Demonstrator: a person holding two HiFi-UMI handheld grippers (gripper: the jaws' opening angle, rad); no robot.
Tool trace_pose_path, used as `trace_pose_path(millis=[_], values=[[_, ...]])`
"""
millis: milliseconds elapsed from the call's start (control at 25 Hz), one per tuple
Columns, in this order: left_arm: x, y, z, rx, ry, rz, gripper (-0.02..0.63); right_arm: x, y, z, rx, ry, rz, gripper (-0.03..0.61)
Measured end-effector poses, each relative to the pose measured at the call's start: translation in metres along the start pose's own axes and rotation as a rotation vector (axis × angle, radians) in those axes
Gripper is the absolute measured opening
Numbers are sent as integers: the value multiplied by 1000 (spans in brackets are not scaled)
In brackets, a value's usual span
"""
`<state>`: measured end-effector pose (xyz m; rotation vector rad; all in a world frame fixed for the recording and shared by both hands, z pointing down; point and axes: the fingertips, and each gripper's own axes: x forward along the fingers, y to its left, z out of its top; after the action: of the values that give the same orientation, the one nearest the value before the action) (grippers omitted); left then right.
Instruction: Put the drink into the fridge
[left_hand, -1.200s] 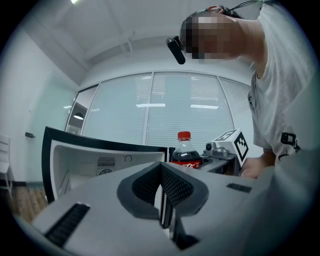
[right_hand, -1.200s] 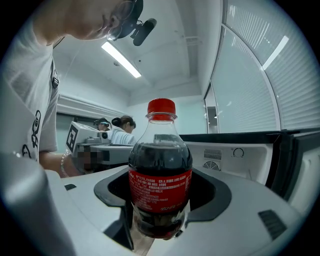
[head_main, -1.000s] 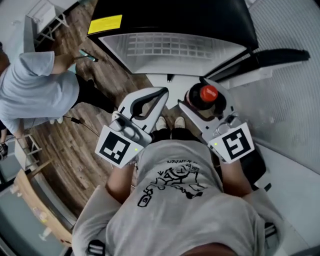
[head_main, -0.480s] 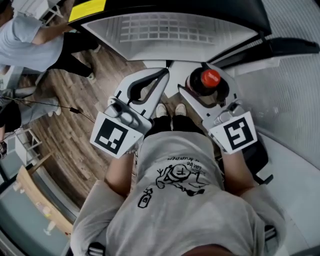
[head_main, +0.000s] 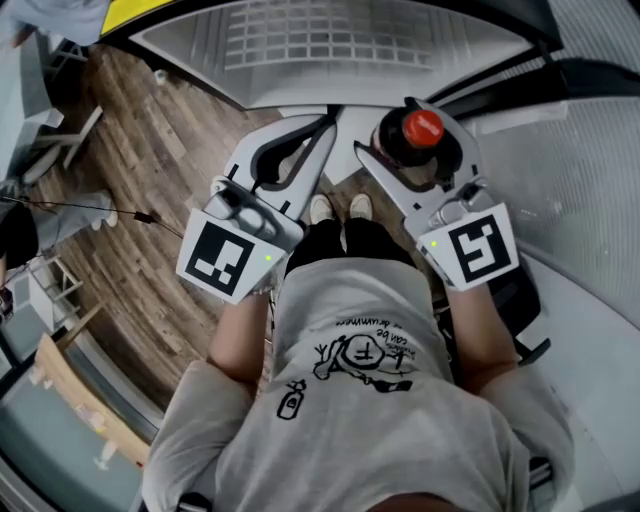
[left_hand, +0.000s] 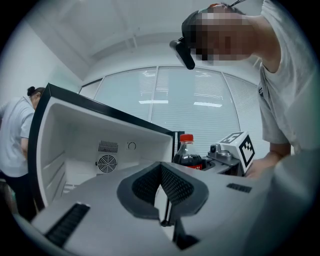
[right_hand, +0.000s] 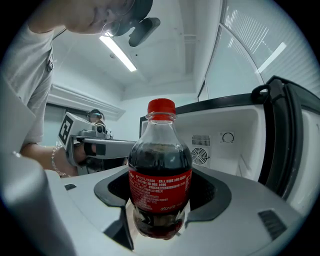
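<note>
**Drink bottle gripped in right tool before the open fridge**

Head view: The person stands on a wooden floor (head_main: 140, 150), facing the fridge (head_main: 340, 45), whose white top runs along the upper edge of the picture. The fridge door (head_main: 590, 75) stands swung out at the upper right. The left tool (head_main: 324, 128) is held level in front of the body. Its jaws are closed tip to tip and there is nothing between them. The right tool (head_main: 386, 128) is held alongside it, and its jaws are clamped round the drink bottle (head_main: 422, 128). The bottle is upright, red cap uppermost, just short of the fridge front.

Left gripper view: The two jaws meet at their far end and the hollow between the dark pads (left_hand: 177, 187) is empty. Beyond them is the white fridge interior, with a round fan grille (left_hand: 106, 163) on its back wall. The bottle and the right tool's marker cube (left_hand: 241, 149) show just to the right of the fridge's front edge. A bystander (left_hand: 12, 135) stands at the far left.

Right gripper view: The bottle fills the centre, with dark liquid and a red label (right_hand: 161, 187). It sits upright in the hollow, with pads bearing on both of its sides. The open fridge cavity lies behind it to the right and the left tool to the left.
</note>
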<state>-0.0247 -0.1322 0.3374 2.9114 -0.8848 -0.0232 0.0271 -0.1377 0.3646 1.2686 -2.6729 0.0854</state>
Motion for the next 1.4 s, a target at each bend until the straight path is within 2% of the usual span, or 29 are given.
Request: trace_pose_path(millis=[240, 640, 1400], values=[[12, 10, -9, 28, 2, -10, 2, 14, -11, -6, -57, -20, -23, 325], [31, 32, -11, 70, -15, 14, 2, 41, -40, -10, -71, -46, -48, 325], [70, 75, -11, 106, -54, 41, 2, 85, -80, -5, -42, -70, -44, 325]])
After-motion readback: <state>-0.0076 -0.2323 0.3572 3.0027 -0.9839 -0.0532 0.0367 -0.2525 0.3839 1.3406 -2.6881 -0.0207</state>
